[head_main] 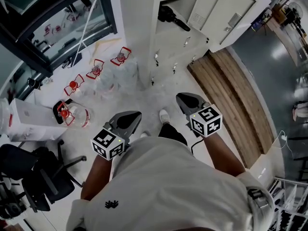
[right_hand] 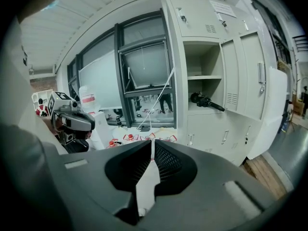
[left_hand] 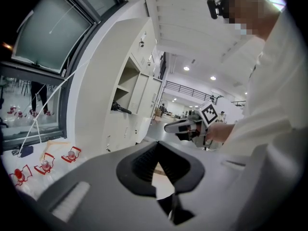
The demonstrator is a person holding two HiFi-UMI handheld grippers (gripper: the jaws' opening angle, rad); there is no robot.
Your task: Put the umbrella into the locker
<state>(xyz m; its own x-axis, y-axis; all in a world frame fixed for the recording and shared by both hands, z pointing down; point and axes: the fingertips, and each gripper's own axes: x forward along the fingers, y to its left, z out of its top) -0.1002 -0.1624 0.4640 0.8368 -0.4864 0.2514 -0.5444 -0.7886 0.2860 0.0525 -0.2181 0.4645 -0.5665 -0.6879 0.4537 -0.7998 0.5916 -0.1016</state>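
Note:
A black folded umbrella (head_main: 171,17) lies on a shelf inside the open white locker (head_main: 168,37); in the right gripper view the umbrella (right_hand: 207,101) rests in the lower open compartment, handle end poking out. It also shows small in the left gripper view as the umbrella (left_hand: 120,109). My left gripper (head_main: 129,119) and right gripper (head_main: 187,101) hang side by side in front of the person's body, well short of the locker. Both are shut with nothing between their jaws. The locker door (right_hand: 272,109) stands swung open to the right.
Several water bottles with red handles (head_main: 96,71) stand on the floor left of the locker, below a tilted window (head_main: 62,23). A black office chair (head_main: 33,172) is at lower left. A wooden floor strip (head_main: 231,100) runs along the right.

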